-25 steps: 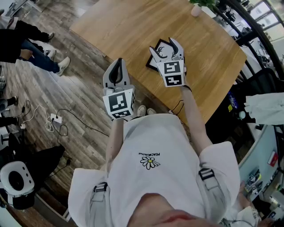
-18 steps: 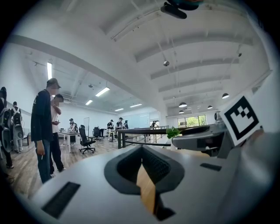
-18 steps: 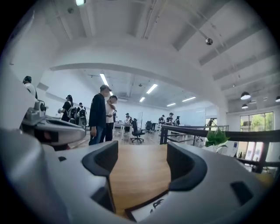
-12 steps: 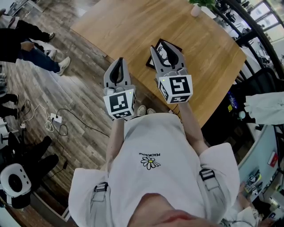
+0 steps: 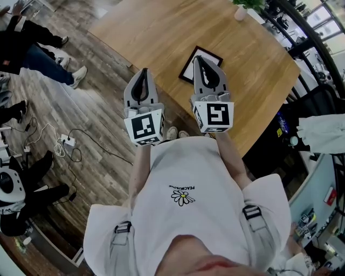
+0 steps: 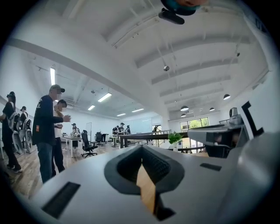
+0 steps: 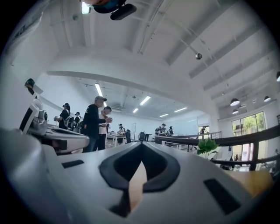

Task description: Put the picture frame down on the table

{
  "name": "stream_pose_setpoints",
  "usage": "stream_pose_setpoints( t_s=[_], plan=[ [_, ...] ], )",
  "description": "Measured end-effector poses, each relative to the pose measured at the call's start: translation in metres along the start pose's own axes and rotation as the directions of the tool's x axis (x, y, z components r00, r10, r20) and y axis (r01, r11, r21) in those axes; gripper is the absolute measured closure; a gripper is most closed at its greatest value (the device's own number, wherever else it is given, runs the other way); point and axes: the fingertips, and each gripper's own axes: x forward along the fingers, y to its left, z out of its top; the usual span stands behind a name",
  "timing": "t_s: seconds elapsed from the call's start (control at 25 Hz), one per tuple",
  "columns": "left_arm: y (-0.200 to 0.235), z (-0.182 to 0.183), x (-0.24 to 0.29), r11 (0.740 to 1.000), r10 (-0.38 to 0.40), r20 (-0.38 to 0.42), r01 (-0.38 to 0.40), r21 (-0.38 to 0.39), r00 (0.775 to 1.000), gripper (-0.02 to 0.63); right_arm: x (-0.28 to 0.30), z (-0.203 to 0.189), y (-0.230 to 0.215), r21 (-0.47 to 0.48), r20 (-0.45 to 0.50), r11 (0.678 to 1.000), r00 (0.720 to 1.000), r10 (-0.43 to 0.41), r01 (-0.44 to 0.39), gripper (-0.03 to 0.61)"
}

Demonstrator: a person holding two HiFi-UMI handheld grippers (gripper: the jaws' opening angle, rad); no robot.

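Note:
The picture frame [image 5: 188,66], black with a white mat, lies flat on the wooden table [image 5: 161,32] near its front edge. My right gripper [image 5: 200,57] hovers over the frame's near right part and hides some of it. Its jaws are shut, tips together, with nothing between them [image 7: 141,143]. My left gripper [image 5: 144,70] is held beside the table's front edge, to the left of the frame, also shut and holding nothing [image 6: 141,148]. Neither gripper view shows the frame; both look out level across the room.
A small potted plant [image 5: 239,11] stands at the table's far edge. People [image 5: 32,48] stand on the wood floor to the left. A power strip and cables [image 5: 64,144] lie on the floor. A dark chair [image 5: 318,102] is at the right.
My right gripper has let go of the frame, drawn back toward me and shut its jaws. The frame stays flat on the table. The left gripper has barely moved.

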Motion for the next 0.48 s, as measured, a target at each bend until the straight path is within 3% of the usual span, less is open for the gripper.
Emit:
stream_pose_setpoints(
  t_s=[0.2,0.48],
  plan=[
    [0.002,-0.004,-0.003,1.000,0.011,-0.002,-0.011,-0.008,1.000,0.597,-0.001,-0.007,0.008,-0.024,-0.032,0.999,0.999,0.019,-0.020,0.569],
    [0.001,0.007,-0.006,1.000,0.020,0.035,-0.019,-0.015,0.999,0.597,-0.005,-0.011,-0.005,-0.031,-0.054,0.999,0.998,-0.037,0.035,0.569]
  ],
)
